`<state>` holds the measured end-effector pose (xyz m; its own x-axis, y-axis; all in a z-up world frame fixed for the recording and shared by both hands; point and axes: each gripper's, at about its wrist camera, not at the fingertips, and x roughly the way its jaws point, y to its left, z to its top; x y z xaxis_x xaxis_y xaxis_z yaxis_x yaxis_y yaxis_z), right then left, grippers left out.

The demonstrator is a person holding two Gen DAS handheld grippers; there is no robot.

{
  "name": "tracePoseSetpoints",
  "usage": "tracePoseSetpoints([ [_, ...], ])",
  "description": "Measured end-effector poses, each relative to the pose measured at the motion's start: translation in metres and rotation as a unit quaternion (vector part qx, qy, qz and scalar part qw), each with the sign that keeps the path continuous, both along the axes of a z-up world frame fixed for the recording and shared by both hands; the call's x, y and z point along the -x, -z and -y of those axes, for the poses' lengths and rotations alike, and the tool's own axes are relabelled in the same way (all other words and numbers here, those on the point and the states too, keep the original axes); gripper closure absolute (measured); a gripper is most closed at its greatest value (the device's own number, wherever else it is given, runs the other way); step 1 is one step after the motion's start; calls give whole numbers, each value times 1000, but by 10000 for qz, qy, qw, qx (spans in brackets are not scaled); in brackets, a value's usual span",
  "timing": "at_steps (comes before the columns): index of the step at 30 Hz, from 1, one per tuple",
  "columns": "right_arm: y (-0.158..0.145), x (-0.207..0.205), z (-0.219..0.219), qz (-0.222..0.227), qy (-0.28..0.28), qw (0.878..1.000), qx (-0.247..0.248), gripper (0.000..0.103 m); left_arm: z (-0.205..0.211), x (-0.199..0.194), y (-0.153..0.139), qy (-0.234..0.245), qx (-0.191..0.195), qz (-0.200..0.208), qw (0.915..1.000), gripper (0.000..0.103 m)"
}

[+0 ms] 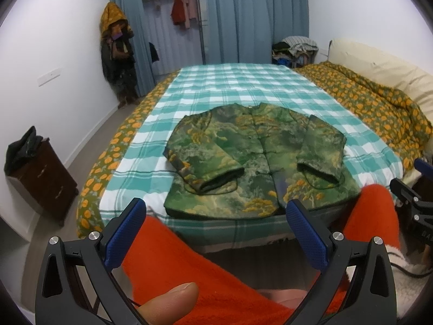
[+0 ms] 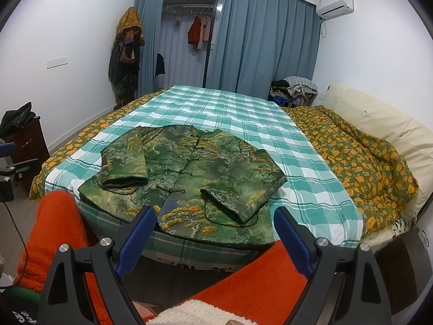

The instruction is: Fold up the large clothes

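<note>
A green and yellow patterned padded jacket (image 1: 254,159) lies flat, front up, near the front edge of the bed, with both sleeves folded in across its front. It also shows in the right wrist view (image 2: 194,178). My left gripper (image 1: 216,216) is open and empty, held back from the bed's front edge over my orange-clad legs (image 1: 205,265). My right gripper (image 2: 215,224) is open and empty too, just short of the jacket's hem. The right gripper's body (image 1: 414,203) shows at the right edge of the left wrist view.
The bed carries a teal and white checked sheet (image 2: 243,119). An orange-flowered quilt (image 2: 360,168) is bunched along its right side by cream pillows (image 2: 379,119). A dark nightstand (image 1: 46,178) stands left. Coats (image 2: 124,62) hang by the blue curtains (image 2: 259,40).
</note>
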<state>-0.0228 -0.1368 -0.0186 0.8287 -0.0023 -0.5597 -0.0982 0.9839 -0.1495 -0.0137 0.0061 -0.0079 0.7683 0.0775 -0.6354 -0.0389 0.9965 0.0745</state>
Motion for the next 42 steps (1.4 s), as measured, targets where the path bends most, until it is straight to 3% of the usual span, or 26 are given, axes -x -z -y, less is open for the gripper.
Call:
tracePoseSetpoints([
  [42, 13, 3, -10, -171, -172, 9997, 16, 12, 8, 5, 12, 158, 25, -102, 9998, 0],
])
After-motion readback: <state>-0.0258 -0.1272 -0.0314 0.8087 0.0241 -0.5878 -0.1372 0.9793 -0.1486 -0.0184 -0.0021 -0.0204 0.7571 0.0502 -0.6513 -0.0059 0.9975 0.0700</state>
